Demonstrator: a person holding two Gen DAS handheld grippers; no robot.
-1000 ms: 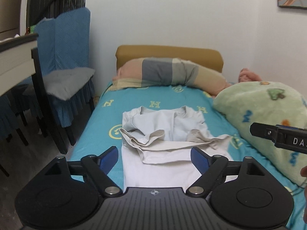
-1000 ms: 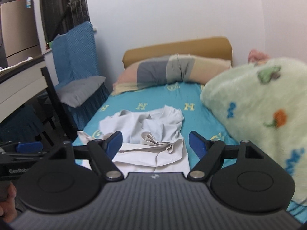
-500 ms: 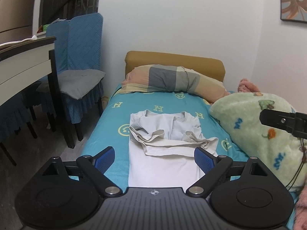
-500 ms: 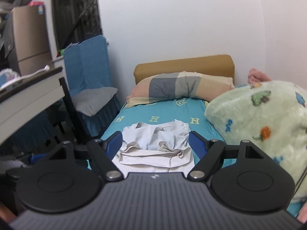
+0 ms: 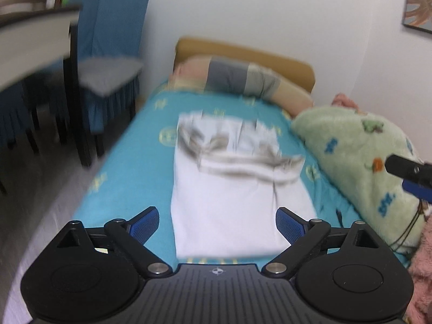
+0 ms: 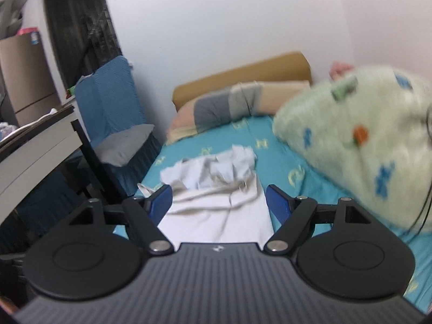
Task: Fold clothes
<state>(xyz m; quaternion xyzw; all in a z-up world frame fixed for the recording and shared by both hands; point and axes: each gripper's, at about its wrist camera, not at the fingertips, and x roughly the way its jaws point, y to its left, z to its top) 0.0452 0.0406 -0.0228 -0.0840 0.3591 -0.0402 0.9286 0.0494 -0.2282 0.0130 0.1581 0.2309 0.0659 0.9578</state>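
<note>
Two grippers, left gripper [image 5: 217, 222] with jaws opening on nothing, right gripper [image 6: 218, 201] spread and empty, above the white shirt [image 5: 237, 178] on the teal bed [image 5: 129, 162]: soft, light, floppy, so pinch its near hem corners.

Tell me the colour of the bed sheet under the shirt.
Teal bed sheet with yellow letter prints, clearest in the left wrist view.
</note>
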